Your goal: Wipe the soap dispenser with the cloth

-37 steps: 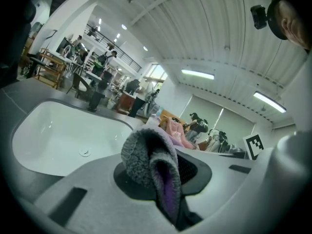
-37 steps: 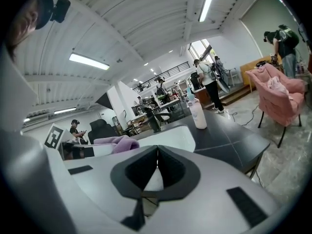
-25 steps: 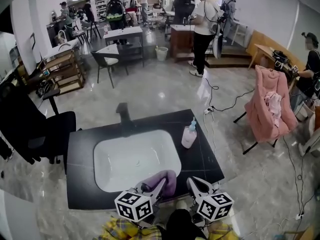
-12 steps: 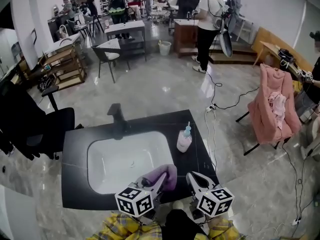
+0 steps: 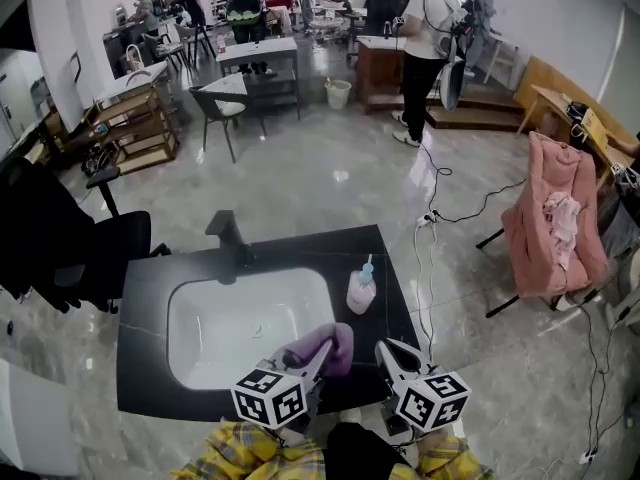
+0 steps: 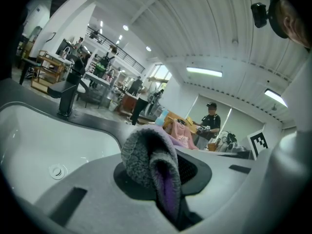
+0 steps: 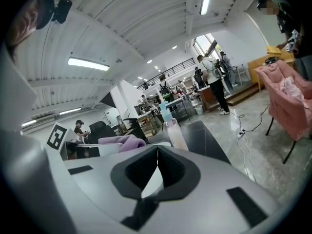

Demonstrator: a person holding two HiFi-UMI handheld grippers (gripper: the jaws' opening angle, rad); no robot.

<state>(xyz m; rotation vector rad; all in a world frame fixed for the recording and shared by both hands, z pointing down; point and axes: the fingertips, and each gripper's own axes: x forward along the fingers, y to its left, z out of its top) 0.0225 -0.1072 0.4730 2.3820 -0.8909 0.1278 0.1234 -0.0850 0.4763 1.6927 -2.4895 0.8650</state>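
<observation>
Purple cloth (image 5: 332, 342) is clamped in the left gripper's (image 5: 320, 358) jaws; the right gripper's (image 5: 387, 351) jaws are closed, empty. The soap dispenser (image 5: 361, 289) is stood on the black table (image 5: 145, 293) beside the sink (image 5: 215, 328).

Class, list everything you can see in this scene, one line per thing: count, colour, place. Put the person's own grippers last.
counter: one, black, centre of the head view
sink: one, white, set in the counter
faucet: one, black, behind the sink
soap dispenser: one, pink with a blue pump, on the counter right of the sink
cloth: one, purple, in the left gripper's jaws
office chair: one, black, left of the counter
covered chair: one, pink, on the floor at right
bin: one, pale, far floor
people: several, far end of the room
left gripper: one, grey, shut on the cloth
right gripper: one, grey, shut, empty
</observation>
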